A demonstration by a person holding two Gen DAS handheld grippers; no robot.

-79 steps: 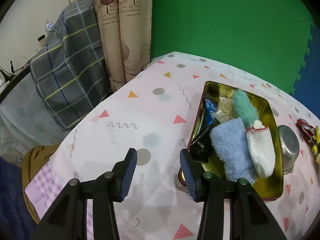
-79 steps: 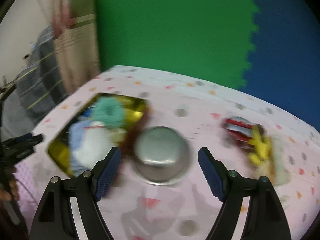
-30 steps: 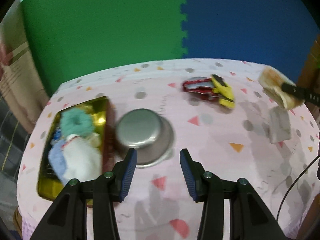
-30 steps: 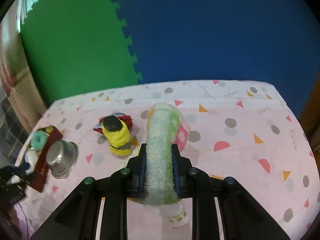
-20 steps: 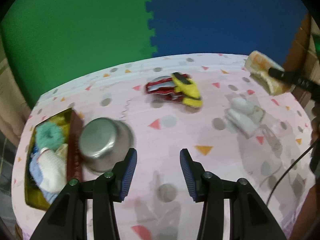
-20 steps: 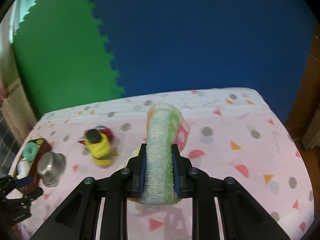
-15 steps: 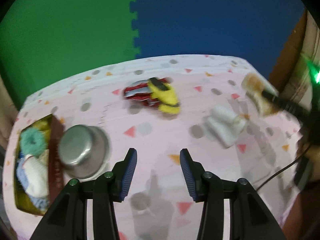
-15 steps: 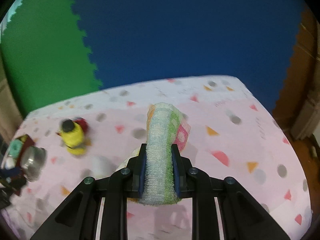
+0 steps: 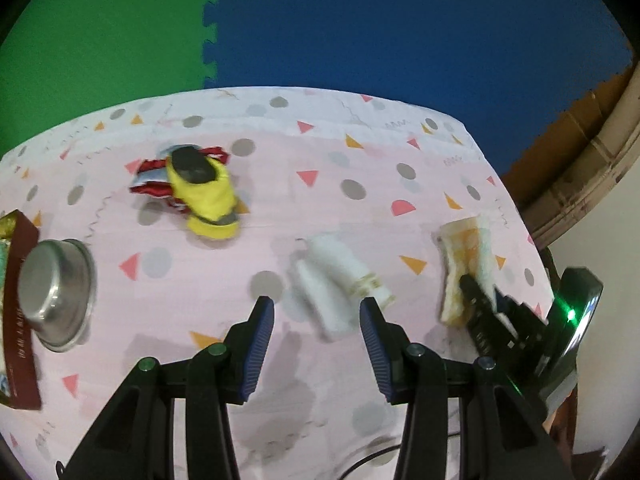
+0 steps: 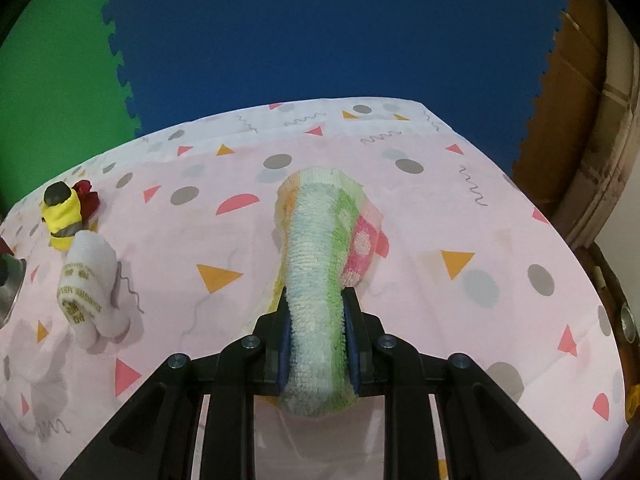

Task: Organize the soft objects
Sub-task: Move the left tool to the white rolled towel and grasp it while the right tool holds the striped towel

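My right gripper is shut on a folded terry towel striped in green, pale blue, orange and pink, held low over the pink patterned tablecloth. In the left wrist view the same towel shows at the right with the right gripper's fingers clamped on it. My left gripper is open and empty, just short of a white rolled cloth lying on the table. That white cloth lies left of the towel. A yellow soft toy rests on a red item farther back.
A steel bowl sits upside down at the left, beside a gold tin's dark red rim. Green and blue foam mats back the table. Cardboard and a wooden edge stand off the table's right side.
The left wrist view has swung right: bowl and tin slid to the left edge, the white cloth came up to the left fingers. The right gripper sank toward the table, still holding the towel.
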